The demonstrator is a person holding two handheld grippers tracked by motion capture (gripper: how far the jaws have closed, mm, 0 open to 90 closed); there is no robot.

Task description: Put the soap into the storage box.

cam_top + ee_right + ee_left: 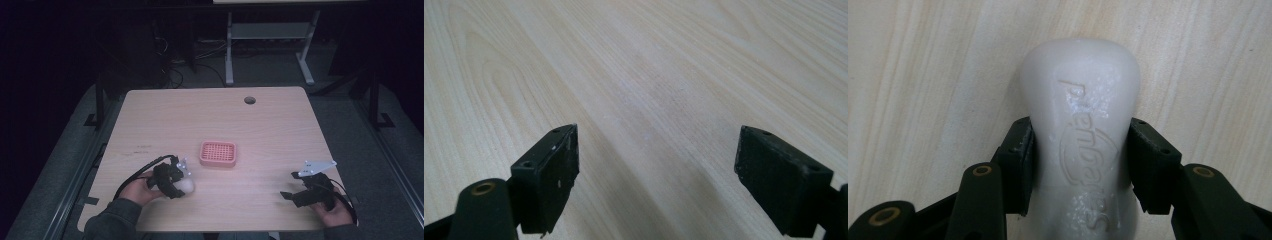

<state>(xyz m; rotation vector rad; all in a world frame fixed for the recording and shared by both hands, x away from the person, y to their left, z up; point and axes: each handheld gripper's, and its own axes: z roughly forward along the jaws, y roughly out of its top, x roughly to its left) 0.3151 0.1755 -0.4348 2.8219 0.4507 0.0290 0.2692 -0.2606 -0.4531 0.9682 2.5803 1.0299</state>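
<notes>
1. Two grippers are at the near edge of the wooden table (280, 130), each held in one hand of the person, both nearer to the person than the pink soap dish (217, 153).
2. The right gripper (291, 185) is to the right of the pink soap dish and well apart from it. In the right gripper view its jaws are spread wide, with only bare wood between them.
3. The left gripper (184, 181) is near the pink soap dish, on its left and a little closer to the person. Its jaws pinch a white soap bar (1083, 130) from both sides.
4. In the left gripper view the white soap bar has raised letters on its top and looks wet and shiny. It is not in the pink soap dish; I cannot tell if it touches the table.
5. The pink soap dish is rectangular, with a grid of small holes, and stands about in the middle of the table.
6. Beyond the pink soap dish, near the far edge, there is a round cable hole (249, 100) in the table.
</notes>
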